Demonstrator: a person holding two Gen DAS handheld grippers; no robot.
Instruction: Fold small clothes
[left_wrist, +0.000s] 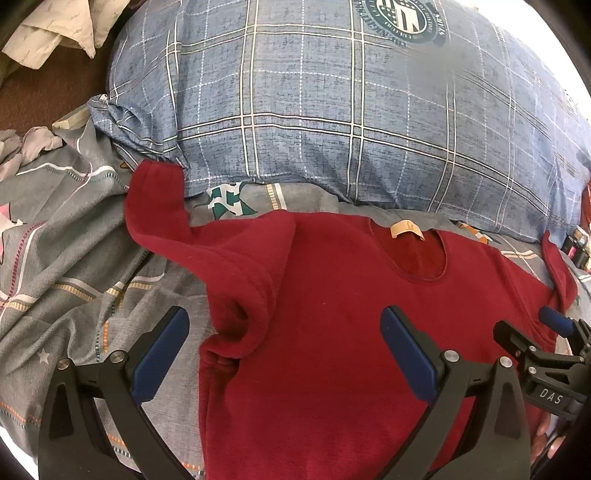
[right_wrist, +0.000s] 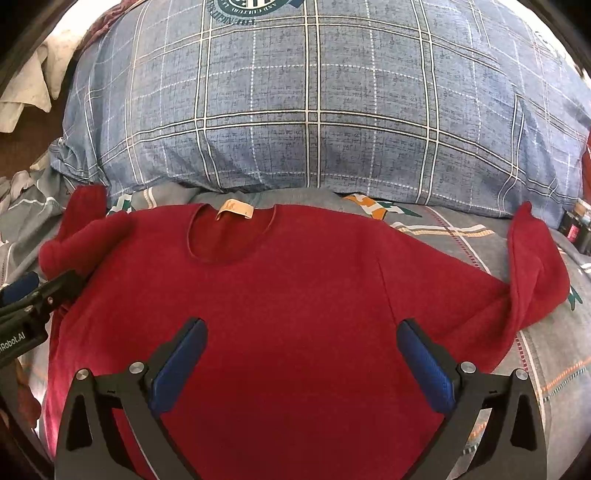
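Blue-padded and spread wide, our left gripper (left_wrist: 284, 343) hovers over the left side of a red sweater (left_wrist: 332, 332), holding nothing; one finger sits above the bedsheet (left_wrist: 74, 258), the other above the sweater's chest. Our right gripper (right_wrist: 301, 354) is likewise wide apart and empty, poised over the middle of the sweater (right_wrist: 277, 314).

Ahead of both grippers the sweater lies face up on the bed, its neckline and pale label (right_wrist: 235, 211) pointing away from us toward a blue checked pillow (right_wrist: 314, 110). Beyond the left gripper, the left sleeve (left_wrist: 177, 236) is bunched and curls up against the pillow's edge. Out past the right gripper, the right sleeve (right_wrist: 532, 273) is doubled over and rumpled on the sheet. Crumpled pale cloth (left_wrist: 51, 33) lies far off to the left.

We judge folding has barely begun: the body is spread flat, the sleeves are not. To do this well, we should pinch each sleeve near its cuff, draw it straight, then lay it across the chest without dragging the body. The knit looks soft and thick, so a grip on one layer only matters, and the sheet underneath could easily be caught too.
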